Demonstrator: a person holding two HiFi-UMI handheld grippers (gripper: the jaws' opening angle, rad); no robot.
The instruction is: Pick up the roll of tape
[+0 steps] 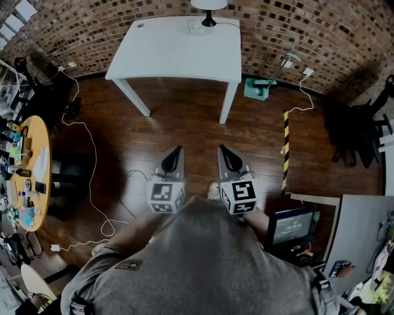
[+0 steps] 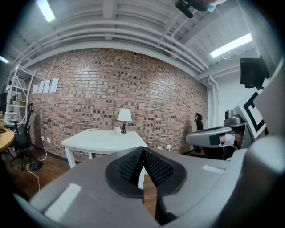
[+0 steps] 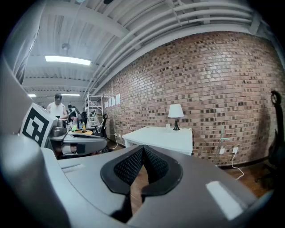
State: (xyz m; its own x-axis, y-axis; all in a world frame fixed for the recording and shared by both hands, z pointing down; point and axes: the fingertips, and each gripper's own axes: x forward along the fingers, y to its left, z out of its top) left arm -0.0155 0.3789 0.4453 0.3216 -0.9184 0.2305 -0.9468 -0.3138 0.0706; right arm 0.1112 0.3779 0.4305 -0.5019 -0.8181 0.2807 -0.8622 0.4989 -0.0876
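- grippers side by side above dark wood floor [image 1: 184, 123]: left gripper [image 1: 178, 149] and right gripper [image 1: 222, 149], each with jaws pressed together, nothing between them.
- roll of tape [image 1: 194, 26] — a small pale shape — sits on white table [image 1: 166, 58], just beside lamp [image 1: 209, 19] — well apart from both grippers.

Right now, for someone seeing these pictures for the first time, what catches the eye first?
The white rectangular table stands by the red brick wall, a small white-shaded lamp at its far edge. Nearer, the left gripper and the right gripper point toward it above the dark wooden floor, both shut and empty.
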